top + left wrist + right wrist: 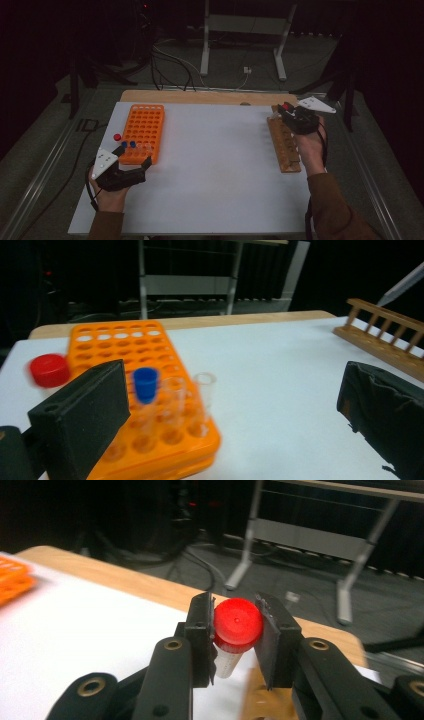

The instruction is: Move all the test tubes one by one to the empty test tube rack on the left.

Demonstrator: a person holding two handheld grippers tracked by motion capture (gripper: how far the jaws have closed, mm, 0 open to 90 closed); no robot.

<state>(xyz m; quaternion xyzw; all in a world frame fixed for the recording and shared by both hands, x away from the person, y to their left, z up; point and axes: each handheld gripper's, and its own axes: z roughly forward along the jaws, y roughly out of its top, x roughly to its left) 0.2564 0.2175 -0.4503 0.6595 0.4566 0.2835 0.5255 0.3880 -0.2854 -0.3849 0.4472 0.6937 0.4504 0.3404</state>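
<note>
— What is standing at the far side?
— A white metal frame [205, 50] is standing on the grey floor [310, 60]. Dark cables [170, 65] are trailing just left of its left leg, and a small white plug [247, 70] is lying between its legs.
— And nearer?
— A white tabletop [215, 165] is lying over a wooden board [200, 96], which is showing along its far edge. A metal rail [45, 170] is running along its left side.

dim room, lit tabletop — soft, slightly blurred gripper views.
</note>
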